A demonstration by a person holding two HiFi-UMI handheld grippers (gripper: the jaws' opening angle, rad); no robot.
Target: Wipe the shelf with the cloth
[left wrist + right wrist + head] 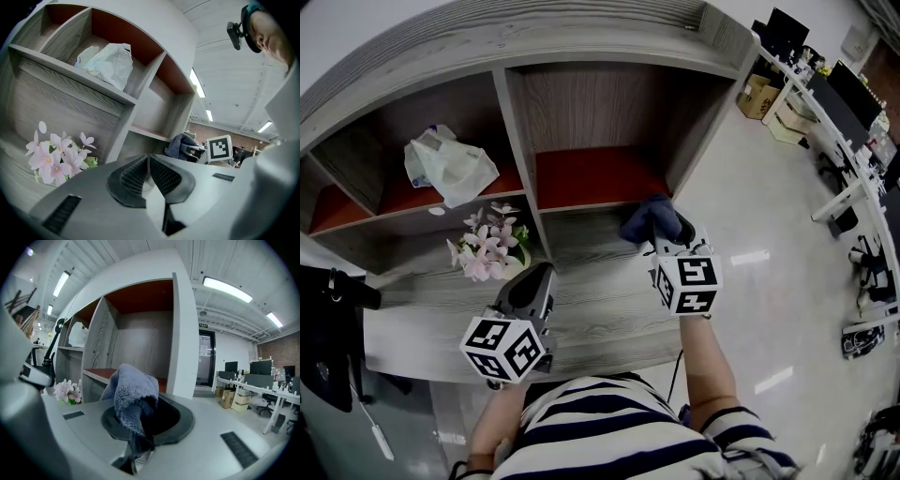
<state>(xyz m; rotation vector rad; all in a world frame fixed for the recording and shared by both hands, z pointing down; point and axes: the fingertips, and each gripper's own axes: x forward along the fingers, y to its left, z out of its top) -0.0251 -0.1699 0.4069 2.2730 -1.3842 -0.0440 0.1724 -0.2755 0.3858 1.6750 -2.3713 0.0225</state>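
1. A bunched blue-grey cloth (133,394) is gripped between the jaws of the right gripper (140,427). Its long axis runs along the jaws, and its free end points forward at the shelf (140,329).
2. In the head view, the cloth is seen at the front edge of the red board (595,178) in the shelf's right compartment. Whether it touches the board cannot be told.
3. The left gripper (147,161) is held lower, over the shelf's front ledge (600,309). Its jaws are pressed together with nothing between them.
4. The shelf is made of grey wood grain with red boards inside. A pale glossy floor (750,206) is seen to the right, with desks (853,103) carrying monitors along the far right.
5. Pink flowers (487,248) are set on the ledge beside the middle upright. A white plastic bag (450,167) is lying in the left compartment.
6. Ceiling strip lights (227,289) are shown only by the gripper views. The person's striped shirt (609,431) is shown only by the head view.
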